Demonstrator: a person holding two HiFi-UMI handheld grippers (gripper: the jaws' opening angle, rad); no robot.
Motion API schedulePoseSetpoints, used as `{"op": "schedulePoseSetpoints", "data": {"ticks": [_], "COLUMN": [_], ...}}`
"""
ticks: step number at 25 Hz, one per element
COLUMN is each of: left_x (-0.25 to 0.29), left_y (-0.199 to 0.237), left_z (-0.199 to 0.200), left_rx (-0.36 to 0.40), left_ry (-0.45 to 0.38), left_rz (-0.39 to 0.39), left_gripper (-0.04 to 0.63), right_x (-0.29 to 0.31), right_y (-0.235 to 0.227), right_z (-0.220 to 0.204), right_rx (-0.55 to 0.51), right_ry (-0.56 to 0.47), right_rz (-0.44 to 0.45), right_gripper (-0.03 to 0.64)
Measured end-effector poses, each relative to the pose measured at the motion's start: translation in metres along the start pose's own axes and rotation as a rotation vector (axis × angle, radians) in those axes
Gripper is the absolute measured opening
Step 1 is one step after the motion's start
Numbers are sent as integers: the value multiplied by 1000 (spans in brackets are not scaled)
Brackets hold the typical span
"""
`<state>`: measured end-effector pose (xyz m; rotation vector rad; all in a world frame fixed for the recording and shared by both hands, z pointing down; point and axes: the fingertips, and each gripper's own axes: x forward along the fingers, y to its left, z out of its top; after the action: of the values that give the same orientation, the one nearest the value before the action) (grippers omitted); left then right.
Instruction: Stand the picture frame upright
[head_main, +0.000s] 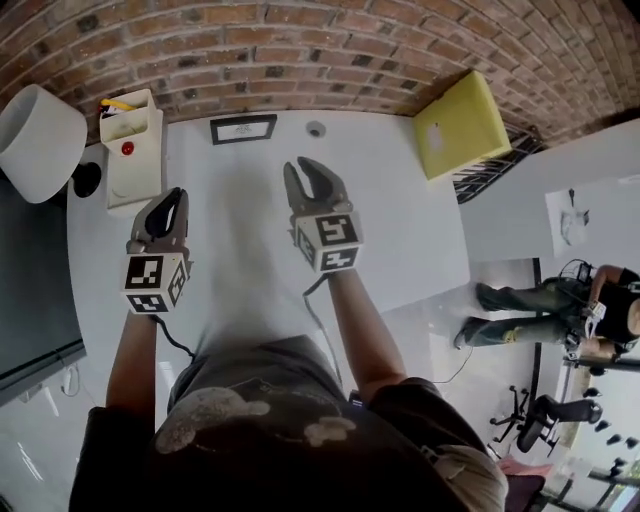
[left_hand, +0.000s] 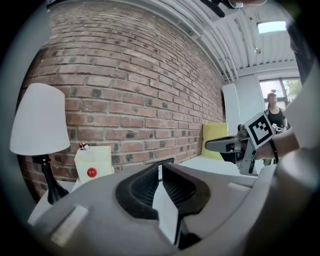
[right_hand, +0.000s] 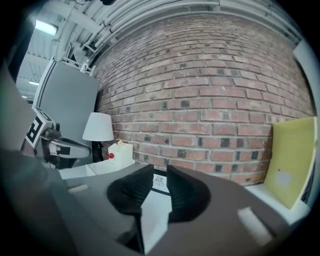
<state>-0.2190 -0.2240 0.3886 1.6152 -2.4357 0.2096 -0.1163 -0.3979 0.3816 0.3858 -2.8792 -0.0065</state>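
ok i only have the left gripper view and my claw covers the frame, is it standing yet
observer: the right gripper view shows the picture frame looking upright by the brick wall, print side facing us.
operator: right claw holding anything
observer: no, the right claw is slightly apart with nothing in it.
operator: anything beside the frame
observer: the head view shows a small round thing just right of it, not touching.

My fingers (left_hand: 186, 189) sit nearly together, empty. Through their slit the picture frame (left_hand: 156, 162) shows at the counter's (left_hand: 210, 164) far edge. A lamp (left_hand: 37, 120) and a white box (left_hand: 94, 161) stand toward its far left corner.
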Motion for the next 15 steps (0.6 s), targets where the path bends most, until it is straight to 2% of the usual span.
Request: {"op": "schedulePoseSetpoints", "data": {"ticks": [5,9,15], "left_x": [-23,-45,-85], "left_y": [12,18,18], "left_z": [-4,-7,-12], "left_rx": [-13,-7,36], "left_ry": [-4,6,7], "left_rz": [-86,-159,-274], "left_gripper": [11,11,11], "right_x": [-24,-47,-86], "right_y": [22,48,97], "right_z": [1,3,-2], "right_rx": [53,90,84], "right_ry": [16,10,24], "right_rz": [-108,-161,-239], "right_gripper": [9,6,5]}}
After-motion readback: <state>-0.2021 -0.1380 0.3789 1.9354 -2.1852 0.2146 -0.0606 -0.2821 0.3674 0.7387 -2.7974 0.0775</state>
